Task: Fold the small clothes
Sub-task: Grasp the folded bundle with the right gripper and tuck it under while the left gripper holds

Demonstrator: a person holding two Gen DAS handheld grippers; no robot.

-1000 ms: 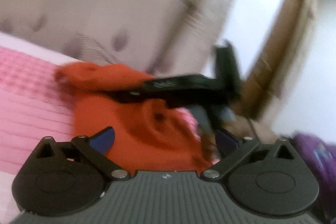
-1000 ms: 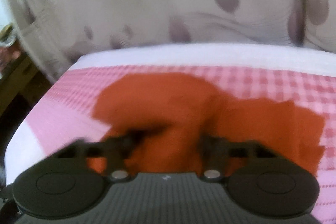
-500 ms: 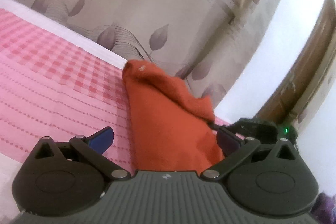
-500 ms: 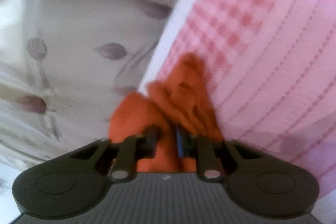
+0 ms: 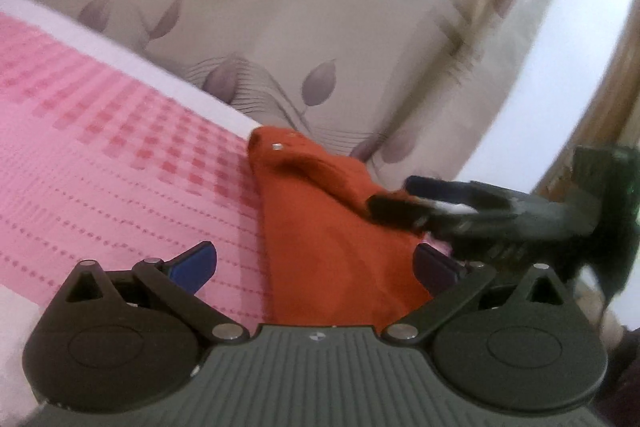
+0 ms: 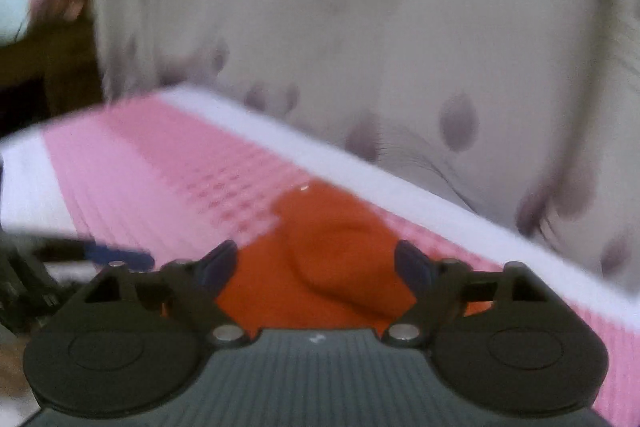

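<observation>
A small orange garment (image 5: 320, 227) lies folded on the pink checked bed cover (image 5: 100, 147), near the bed's far edge. It has a metal snap at its far corner. My left gripper (image 5: 316, 263) is open, its jaws on either side of the garment's near end. In the left wrist view my right gripper (image 5: 460, 211) reaches in from the right, just past the garment's right edge. In the right wrist view the garment (image 6: 320, 251) lies between the jaws of my open right gripper (image 6: 316, 263). The left gripper's blue fingertip (image 6: 116, 255) shows at the left.
A pale curtain with leaf print (image 5: 280, 27) hangs behind the bed. A white strip (image 6: 360, 167) runs along the cover's far edge. A wooden door frame (image 5: 608, 95) stands at the right, dark furniture (image 6: 48, 67) at the left.
My right gripper was shut on the orange garment half a second ago; now it is open and the garment lies on the bed. The left gripper has stayed open.
</observation>
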